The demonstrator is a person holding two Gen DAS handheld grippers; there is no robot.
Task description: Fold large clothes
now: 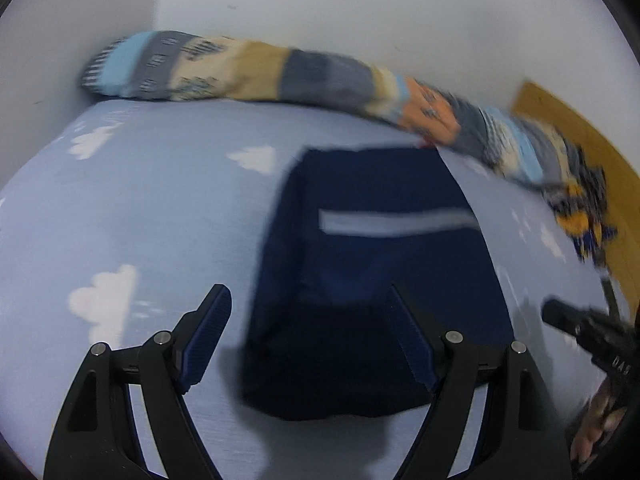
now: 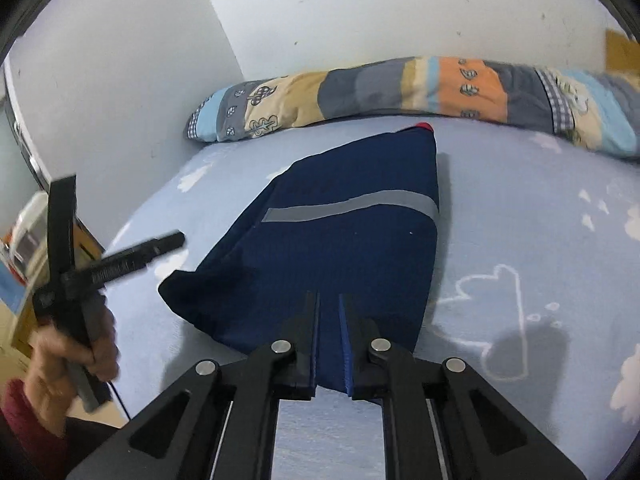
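A folded navy garment [image 1: 372,264] with a grey reflective stripe lies flat on the light-blue bed sheet [image 1: 140,208]. My left gripper [image 1: 308,296] hovers over the garment's near left part. It is open wide, with nothing between the pads. In the right wrist view the same garment [image 2: 340,248] stretches away from my right gripper [image 2: 330,296]. Those jaws stand almost together above the garment's near edge, and no cloth is visibly pinched. A hand [image 2: 72,360] holds the left tool at the left edge.
A long patchwork bolster [image 2: 400,88] lies along the white wall at the back of the bed. The cloud-print sheet [image 2: 540,220] spreads to the right of the garment. A brown board [image 1: 560,120] stands at the far right. Furniture shows past the bed's left edge.
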